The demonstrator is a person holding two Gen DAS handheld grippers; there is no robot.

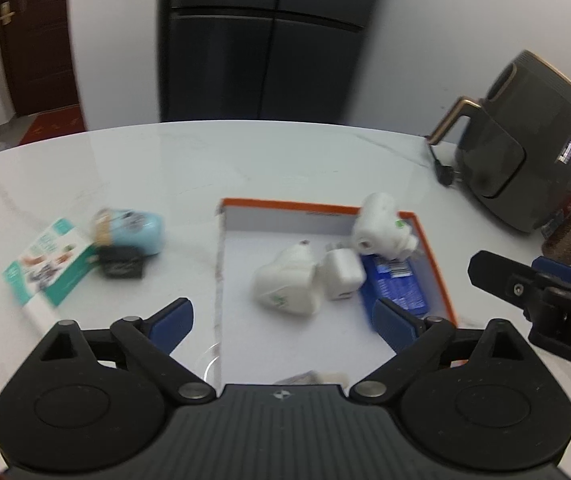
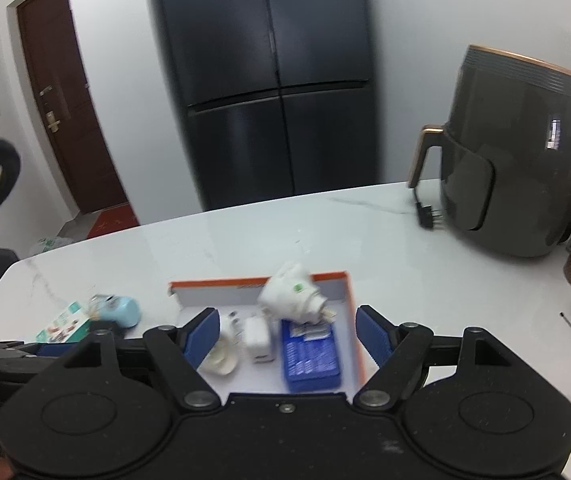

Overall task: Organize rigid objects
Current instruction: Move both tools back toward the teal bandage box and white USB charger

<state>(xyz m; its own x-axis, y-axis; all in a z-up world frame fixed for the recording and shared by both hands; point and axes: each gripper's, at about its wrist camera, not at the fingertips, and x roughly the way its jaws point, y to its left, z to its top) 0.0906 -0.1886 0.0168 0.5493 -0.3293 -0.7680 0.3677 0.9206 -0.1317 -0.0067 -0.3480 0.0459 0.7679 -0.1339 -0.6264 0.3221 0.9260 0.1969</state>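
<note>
Both grippers wide open, empty, above the tray.
Left gripper (image 1: 281, 320), right gripper (image 2: 287, 334) over orange-rimmed tray (image 1: 437, 264) on desk (image 1: 165, 168); white chargers (image 1: 285, 284), blue box (image 1: 399, 284) inside.

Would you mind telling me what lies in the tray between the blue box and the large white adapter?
A small white charger cube lies between the blue box and the large white adapter; the left wrist view shows it best.
</note>
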